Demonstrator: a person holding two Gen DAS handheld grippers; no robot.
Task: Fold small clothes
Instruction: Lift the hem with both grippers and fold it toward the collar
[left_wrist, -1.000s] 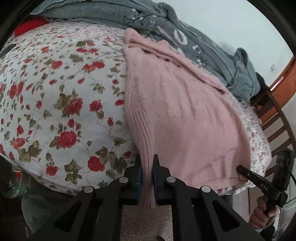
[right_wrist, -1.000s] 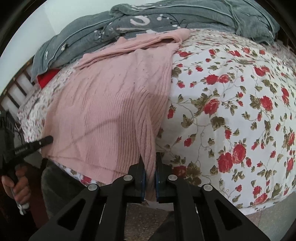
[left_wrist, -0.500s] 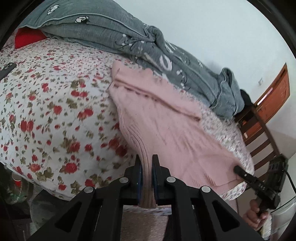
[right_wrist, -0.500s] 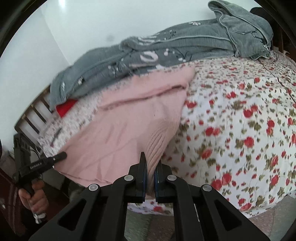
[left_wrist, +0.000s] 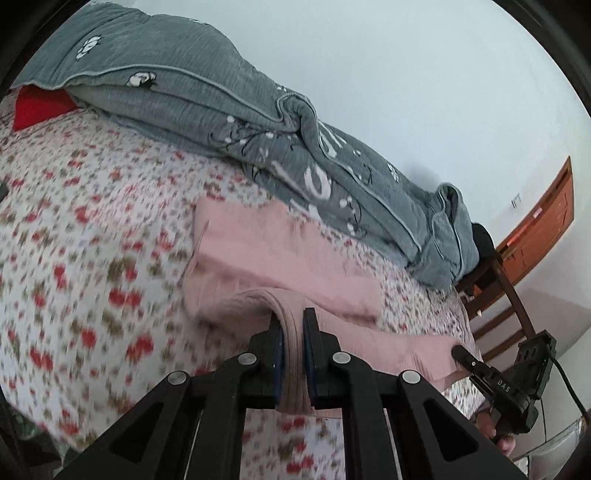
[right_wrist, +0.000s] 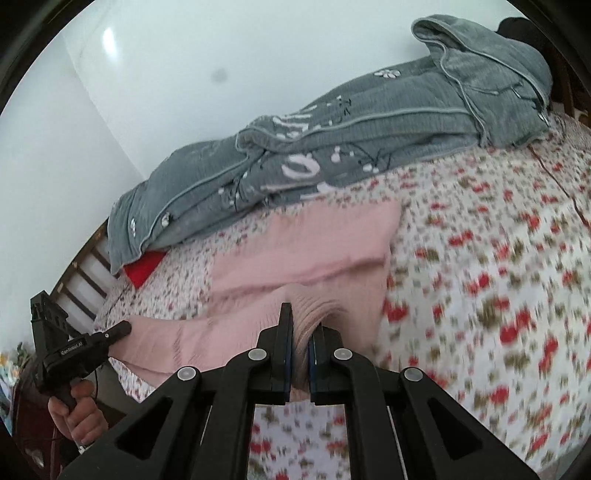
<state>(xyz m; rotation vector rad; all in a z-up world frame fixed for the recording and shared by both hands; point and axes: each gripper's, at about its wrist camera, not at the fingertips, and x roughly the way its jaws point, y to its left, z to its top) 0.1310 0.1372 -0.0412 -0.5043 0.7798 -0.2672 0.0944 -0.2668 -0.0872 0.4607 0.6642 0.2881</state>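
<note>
With the left gripper (left_wrist: 292, 325) and right gripper (right_wrist: 301, 325) each pinching a hem corner of the pink sweater (left_wrist: 280, 251) on the floral bed (left_wrist: 92, 236), carry both corners level toward the collar — keeping the hem taut — so edges align.

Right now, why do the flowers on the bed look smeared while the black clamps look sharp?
Left wrist view: motion blur smears the floral bedsheet, while the left gripper, fixed to the camera, stays crisp on the pink sweater. Right wrist view: the same smear, the right gripper sharp; fisheye bends the edges.
</note>
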